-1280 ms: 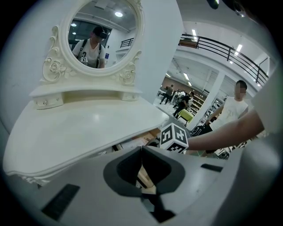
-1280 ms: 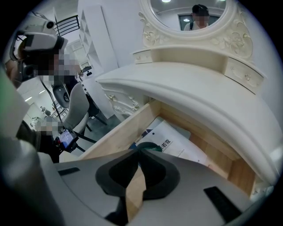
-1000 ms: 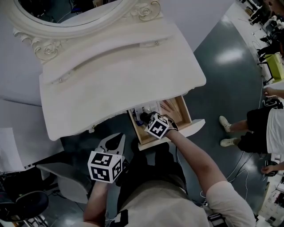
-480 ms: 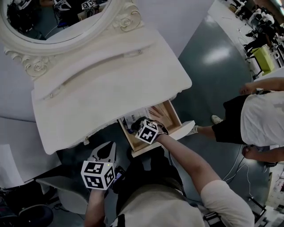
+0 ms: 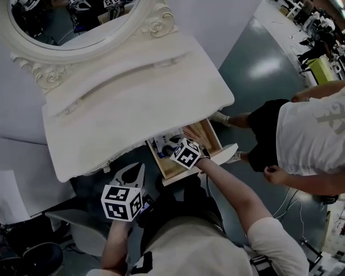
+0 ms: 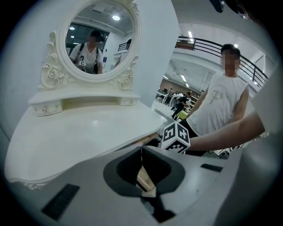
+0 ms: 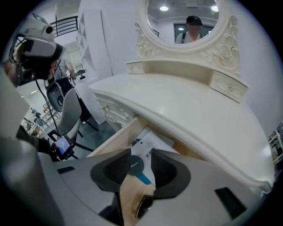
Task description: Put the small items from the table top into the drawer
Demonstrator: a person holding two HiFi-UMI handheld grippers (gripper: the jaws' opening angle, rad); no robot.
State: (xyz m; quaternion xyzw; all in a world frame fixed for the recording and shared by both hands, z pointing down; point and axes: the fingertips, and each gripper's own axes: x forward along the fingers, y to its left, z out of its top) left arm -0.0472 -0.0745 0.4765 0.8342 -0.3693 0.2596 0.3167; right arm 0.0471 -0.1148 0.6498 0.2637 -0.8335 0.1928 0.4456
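**Right jaws open over the drawer, little print legible**

A white dressing table [image 5: 135,108] with a curved counter fills the middle of the head view, and its oval mirror [image 5: 70,16] in a carved frame stands at the back. A bystander [image 5: 307,135] in a white T-shirt stands at the right; the pale print on the shirt is too faint to read.

The wooden drawer [image 5: 213,141] under the counter's front edge is pulled out. The small items lie at its left end, under the counter's lip.

The right gripper [image 7: 141,153] points down into the drawer. Its jaws have just been opening and stand apart, with the pads pressing on nothing. Its marker cube [image 5: 187,153] shows black-and-white square patterns and no letters.

The left gripper [image 6: 141,149] hangs in front of the dressing table, left of the drawer and apart from it. Its jaws are closed tip to tip and hold nothing.

Seen between the right jaws, a white packet [image 7: 148,140] lies flat on the drawer floor. It carries dark printed characters, the first resembling "米", and the rest cannot be read. A small round dark-green item [image 7: 135,165] with a teal strip running from it lies on the packet, below the gap between the jaws. It bears a line of tiny pale lettering, too small to make out.
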